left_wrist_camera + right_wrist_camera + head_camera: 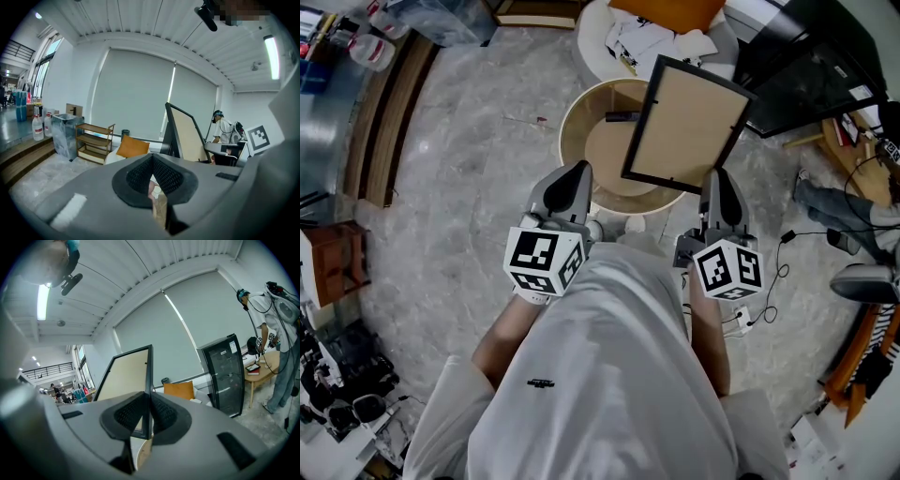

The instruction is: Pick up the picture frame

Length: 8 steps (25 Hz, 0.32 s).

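over the round tub [574, 120], right gripper [719, 180] clamps the picture frame [689, 122]; left gripper [574, 180] closed.

Round wooden table [598, 155] on marble floor [469, 187]

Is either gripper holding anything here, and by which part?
The right gripper clamps the picture frame by its black border at its near corner. The left gripper is shut on nothing.

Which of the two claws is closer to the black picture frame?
Right. The right gripper is clamped on the picture frame's bottom corner; the left gripper is off to its left, shut, not touching.
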### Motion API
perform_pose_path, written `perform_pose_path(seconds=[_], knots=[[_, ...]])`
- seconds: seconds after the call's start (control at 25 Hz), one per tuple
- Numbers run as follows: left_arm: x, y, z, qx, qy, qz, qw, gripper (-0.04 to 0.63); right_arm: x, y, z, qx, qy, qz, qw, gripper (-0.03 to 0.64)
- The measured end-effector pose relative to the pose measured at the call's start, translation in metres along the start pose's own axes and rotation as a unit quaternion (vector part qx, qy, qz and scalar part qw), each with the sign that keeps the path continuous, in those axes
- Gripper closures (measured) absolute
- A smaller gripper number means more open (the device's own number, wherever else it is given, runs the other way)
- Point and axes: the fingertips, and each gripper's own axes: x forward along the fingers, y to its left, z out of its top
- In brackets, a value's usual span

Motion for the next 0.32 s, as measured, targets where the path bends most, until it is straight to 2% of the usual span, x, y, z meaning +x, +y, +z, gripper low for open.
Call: perform_pose_path(seconds=[0.32], knots=[[0.0044, 0.0024, 0.0027, 0.001, 0.000, -0.003, 1.0000, 0.603, 0.0044, 0.0012, 0.0035, -0.001, -0.003, -0.001, 1.000, 0.580]])
